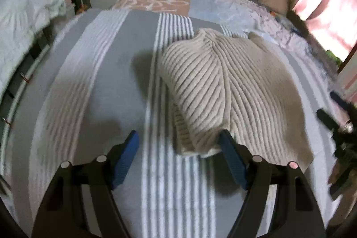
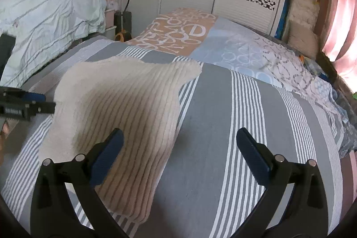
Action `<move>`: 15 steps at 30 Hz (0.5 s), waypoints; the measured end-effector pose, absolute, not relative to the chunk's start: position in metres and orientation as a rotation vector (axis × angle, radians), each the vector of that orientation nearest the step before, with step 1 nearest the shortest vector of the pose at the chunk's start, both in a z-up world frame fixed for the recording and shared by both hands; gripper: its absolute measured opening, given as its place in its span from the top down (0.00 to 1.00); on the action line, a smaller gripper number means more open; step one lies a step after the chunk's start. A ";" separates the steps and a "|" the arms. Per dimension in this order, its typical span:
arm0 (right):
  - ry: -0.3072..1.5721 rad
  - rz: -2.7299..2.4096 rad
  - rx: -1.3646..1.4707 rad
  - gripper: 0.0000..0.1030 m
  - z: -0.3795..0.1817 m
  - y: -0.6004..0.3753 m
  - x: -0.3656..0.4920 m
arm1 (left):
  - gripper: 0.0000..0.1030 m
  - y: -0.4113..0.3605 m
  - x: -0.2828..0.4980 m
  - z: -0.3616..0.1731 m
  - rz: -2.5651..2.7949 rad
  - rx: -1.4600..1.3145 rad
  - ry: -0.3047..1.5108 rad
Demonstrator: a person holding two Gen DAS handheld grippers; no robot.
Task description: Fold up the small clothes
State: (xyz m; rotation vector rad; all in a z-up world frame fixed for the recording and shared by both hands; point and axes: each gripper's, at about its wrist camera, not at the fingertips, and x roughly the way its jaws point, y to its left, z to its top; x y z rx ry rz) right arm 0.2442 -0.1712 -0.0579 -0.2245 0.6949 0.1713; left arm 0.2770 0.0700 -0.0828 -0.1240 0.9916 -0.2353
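Both tongs hover level over the striped bed (image 2: 223, 126), fingers spread wide and pinching nothing: the left tongs (image 1: 178, 144) have the cream ribbed sweater (image 1: 223, 93) ahead by their right finger, the right tongs (image 2: 178, 139) by their left.

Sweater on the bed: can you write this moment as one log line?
sweater folded on bed | left tool open | right tool open
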 end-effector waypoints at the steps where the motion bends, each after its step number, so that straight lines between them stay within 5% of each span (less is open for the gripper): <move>1: 0.694 0.171 -0.231 0.03 -0.059 -0.170 0.245 | 0.27 0.071 0.280 -0.084 -0.252 -0.148 0.991; 10: 0.705 0.157 -0.251 0.03 -0.065 -0.172 0.256 | 0.26 0.083 0.272 -0.060 -0.331 -0.255 0.927; 13: 0.708 0.158 -0.232 0.03 -0.065 -0.174 0.258 | 0.05 0.079 0.274 -0.041 -0.305 -0.218 0.880; 15: 0.705 0.157 -0.238 0.03 -0.066 -0.173 0.256 | 0.05 0.064 0.285 -0.046 -0.293 -0.167 0.902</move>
